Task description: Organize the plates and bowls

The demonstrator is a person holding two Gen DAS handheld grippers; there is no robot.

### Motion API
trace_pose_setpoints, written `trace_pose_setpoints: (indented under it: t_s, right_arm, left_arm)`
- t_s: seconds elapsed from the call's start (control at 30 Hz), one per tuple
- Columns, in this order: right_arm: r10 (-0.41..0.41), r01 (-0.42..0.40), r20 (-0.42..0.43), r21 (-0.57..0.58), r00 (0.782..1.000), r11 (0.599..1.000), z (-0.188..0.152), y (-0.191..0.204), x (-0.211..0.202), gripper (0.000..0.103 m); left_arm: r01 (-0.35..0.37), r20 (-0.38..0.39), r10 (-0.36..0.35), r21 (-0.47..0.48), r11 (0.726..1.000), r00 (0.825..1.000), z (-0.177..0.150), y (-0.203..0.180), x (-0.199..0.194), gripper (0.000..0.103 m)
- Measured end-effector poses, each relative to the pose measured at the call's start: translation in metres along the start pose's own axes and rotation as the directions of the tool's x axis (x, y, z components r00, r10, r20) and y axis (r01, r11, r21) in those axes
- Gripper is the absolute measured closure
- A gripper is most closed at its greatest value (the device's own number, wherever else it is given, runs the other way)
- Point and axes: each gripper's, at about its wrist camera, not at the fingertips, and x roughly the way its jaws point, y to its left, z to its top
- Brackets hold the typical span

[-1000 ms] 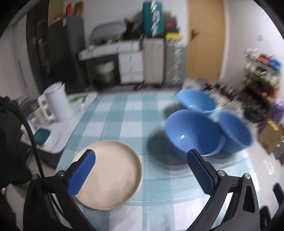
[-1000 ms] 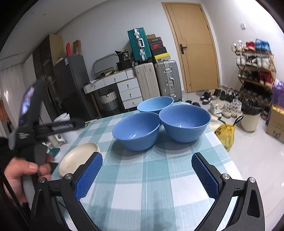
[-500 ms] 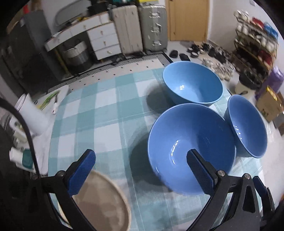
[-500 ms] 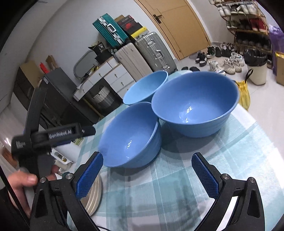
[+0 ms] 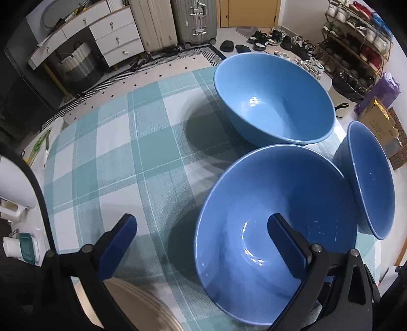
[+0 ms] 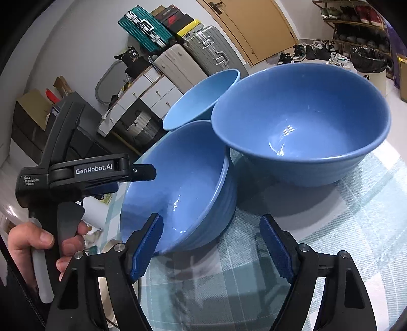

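Three blue bowls stand close together on a checked tablecloth (image 5: 114, 152). In the left wrist view my left gripper (image 5: 203, 244) is open, its jaws astride the near bowl's (image 5: 254, 280) left rim, right finger inside. The far bowl (image 5: 274, 101) and the right bowl (image 5: 371, 183) lie beyond. A beige plate (image 5: 142, 305) peeks in at the bottom. In the right wrist view my right gripper (image 6: 213, 244) is open and empty, just in front of the near bowl (image 6: 183, 193). The right bowl (image 6: 305, 122) and far bowl (image 6: 201, 99) stand behind.
The left gripper body (image 6: 84, 173) and the hand holding it fill the left of the right wrist view. A white kettle (image 5: 15, 183) sits at the table's left. Suitcases (image 5: 175, 23), drawers and a shoe rack (image 5: 356, 38) stand on the floor beyond the table.
Both grippers have moved forward and down toward the bowls. The left gripper has left the beige plate and now straddles the near bowl's rim. Both stay open.
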Motion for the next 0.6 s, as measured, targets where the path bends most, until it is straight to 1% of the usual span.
trace_pose_setpoints:
  t_s: [0.03, 0.1, 0.17, 0.2, 0.27, 0.33, 0.4, 0.47, 0.5, 0.53, 0.57, 0.6]
  right_arm:
    - [0.006, -0.006, -0.002, -0.002, 1.000, 1.000, 0.000, 0.000, 0.002, 0.026]
    - [0.005, -0.005, -0.008, -0.011, 1.000, 1.000, -0.001, 0.004, 0.008, 0.034]
    - [0.008, -0.008, -0.013, -0.006, 1.000, 1.000, -0.001, 0.005, 0.011, 0.037]
    - [0.008, -0.008, -0.021, -0.003, 1.000, 1.000, -0.001, 0.005, 0.015, 0.037]
    - [0.006, -0.006, -0.025, -0.003, 1.000, 1.000, -0.001, 0.005, 0.020, 0.037]
    - [-0.012, 0.012, -0.033, -0.016, 0.999, 1.000, 0.000, 0.008, 0.023, 0.037]
    - [-0.030, 0.030, -0.039, 0.001, 0.999, 1.000, 0.002, 0.007, 0.026, 0.037]
    - [-0.042, 0.042, -0.040, 0.008, 0.998, 0.999, 0.006, 0.007, 0.028, 0.037]
    - [-0.059, 0.059, -0.042, -0.003, 0.997, 0.998, 0.009, 0.010, 0.030, 0.038]
    - [-0.069, 0.069, -0.044, -0.009, 0.997, 0.998, 0.010, 0.012, 0.031, 0.038]
    - [-0.075, 0.074, -0.050, -0.011, 0.996, 0.997, 0.011, 0.014, 0.033, 0.039]
    - [-0.068, 0.067, -0.067, -0.006, 0.995, 0.998, 0.013, 0.014, 0.037, 0.042]
  left_arm:
    - [0.008, -0.005, -0.008, -0.004, 1.000, 1.000, 0.000, 0.001, 0.003, 0.000]
    - [0.055, -0.028, -0.056, -0.016, 0.998, 0.998, 0.001, 0.004, 0.006, 0.001]
    - [0.075, -0.048, -0.077, -0.033, 0.997, 0.996, 0.004, 0.007, 0.011, 0.002]
    - [0.079, -0.046, -0.081, -0.035, 0.996, 0.996, 0.005, 0.008, 0.012, 0.003]
    - [0.074, -0.047, -0.075, -0.024, 0.997, 0.996, 0.006, 0.007, 0.015, 0.004]
    - [0.065, -0.049, -0.065, -0.003, 0.998, 0.997, 0.006, 0.005, 0.019, 0.019]
    - [0.048, -0.071, -0.047, 0.013, 0.999, 0.996, 0.005, 0.003, 0.024, 0.020]
    - [0.072, -0.080, -0.070, 0.015, 0.997, 0.994, 0.005, 0.004, 0.027, 0.021]
    - [0.077, -0.084, -0.075, 0.019, 0.997, 0.994, 0.006, 0.004, 0.028, 0.028]
    - [0.078, -0.091, -0.075, 0.022, 0.997, 0.993, 0.006, 0.003, 0.029, 0.037]
    - [0.084, -0.099, -0.081, 0.025, 0.996, 0.992, 0.006, 0.003, 0.031, 0.041]
    - [0.093, -0.109, -0.089, 0.027, 0.995, 0.990, 0.007, 0.002, 0.032, 0.047]
